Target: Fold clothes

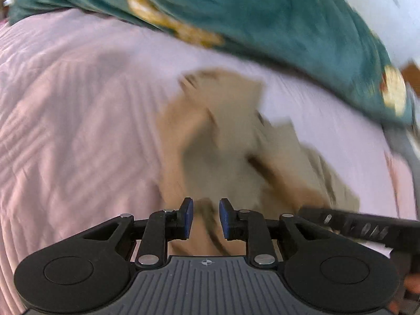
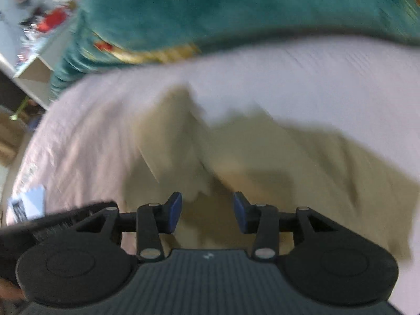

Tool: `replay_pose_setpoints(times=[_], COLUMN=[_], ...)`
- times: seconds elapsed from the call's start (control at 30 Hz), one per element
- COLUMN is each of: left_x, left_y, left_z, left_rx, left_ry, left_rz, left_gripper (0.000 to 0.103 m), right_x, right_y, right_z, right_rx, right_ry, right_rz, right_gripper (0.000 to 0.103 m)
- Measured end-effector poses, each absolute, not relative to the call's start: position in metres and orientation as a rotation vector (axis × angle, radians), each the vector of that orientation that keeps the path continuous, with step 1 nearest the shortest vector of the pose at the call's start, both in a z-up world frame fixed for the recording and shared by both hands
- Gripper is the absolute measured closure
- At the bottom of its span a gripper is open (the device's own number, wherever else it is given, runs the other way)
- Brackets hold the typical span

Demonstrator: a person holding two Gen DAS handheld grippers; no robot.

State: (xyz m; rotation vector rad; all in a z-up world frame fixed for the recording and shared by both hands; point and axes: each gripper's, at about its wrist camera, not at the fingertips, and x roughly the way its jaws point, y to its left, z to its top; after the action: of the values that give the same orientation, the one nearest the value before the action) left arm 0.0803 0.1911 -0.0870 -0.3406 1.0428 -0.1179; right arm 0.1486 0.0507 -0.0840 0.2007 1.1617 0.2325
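Observation:
A tan garment (image 1: 223,144) lies crumpled on a pale pink bedsheet (image 1: 78,105), blurred by motion in both views. My left gripper (image 1: 206,218) hovers over the garment's near edge; its blue pads stand a little apart, and a fold of tan cloth shows in the gap without being pinched. In the right wrist view the same garment (image 2: 262,157) spreads to the right over the sheet (image 2: 315,78). My right gripper (image 2: 207,212) is above its near edge, jaws clearly apart and holding nothing. The two tools sit side by side, and the right tool's black frame (image 1: 367,225) shows at the left view's lower right.
A teal blanket with gold and red patterns (image 1: 262,13) is heaped along the far side of the bed (image 2: 210,8). White furniture (image 2: 34,71) stands beyond the bed's left edge. A printed paper (image 2: 26,204) lies on the sheet at the lower left.

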Motion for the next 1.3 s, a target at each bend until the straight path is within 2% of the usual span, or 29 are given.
replay_pose_setpoints(times=[0.13, 0.3, 0.43, 0.6, 0.73, 0.9, 1.03, 1.17, 1.3], left_x=[0.063, 0.057, 0.056, 0.093, 0.154, 0.210, 0.208, 0.195, 0.195], left_y=[0.155, 0.117, 0.113, 0.118, 0.108, 0.125, 0.171, 0.231, 0.238], left_z=[-0.091, -0.095, -0.103, -0.063, -0.060, -0.112, -0.140, -0.145, -0.113], left_rx=[-0.254, -0.119, -0.047, -0.032, 0.007, 0.056, 0.110, 0.088, -0.010], left_ry=[1.108, 1.146, 1.178, 1.012, 0.919, 1.018, 1.099, 1.141, 1.048], left_rz=[-0.166, -0.209, -0.117, -0.147, -0.155, 0.062, 0.233, 0.418, 0.282], left_gripper=[0.071, 0.062, 0.063, 0.062, 0.060, 0.060, 0.058, 0.058, 0.060], right_x=[0.091, 0.054, 0.051, 0.094, 0.150, 0.201, 0.212, 0.226, 0.243], right_y=[0.026, 0.003, -0.011, -0.051, -0.071, -0.078, -0.077, -0.072, -0.065], right_z=[-0.108, -0.123, -0.116, -0.094, -0.091, -0.096, -0.103, -0.119, -0.123], right_rx=[0.166, 0.223, 0.234, 0.273, 0.253, 0.252, 0.205, 0.190, 0.182], right_ry=[1.262, 1.286, 1.251, 1.115, 1.054, 1.035, 1.047, 1.079, 1.083], right_rz=[0.159, 0.104, 0.111, 0.092, 0.055, 0.038, 0.062, 0.080, 0.131], right_gripper=[0.060, 0.060, 0.060, 0.059, 0.059, 0.059, 0.059, 0.059, 0.059])
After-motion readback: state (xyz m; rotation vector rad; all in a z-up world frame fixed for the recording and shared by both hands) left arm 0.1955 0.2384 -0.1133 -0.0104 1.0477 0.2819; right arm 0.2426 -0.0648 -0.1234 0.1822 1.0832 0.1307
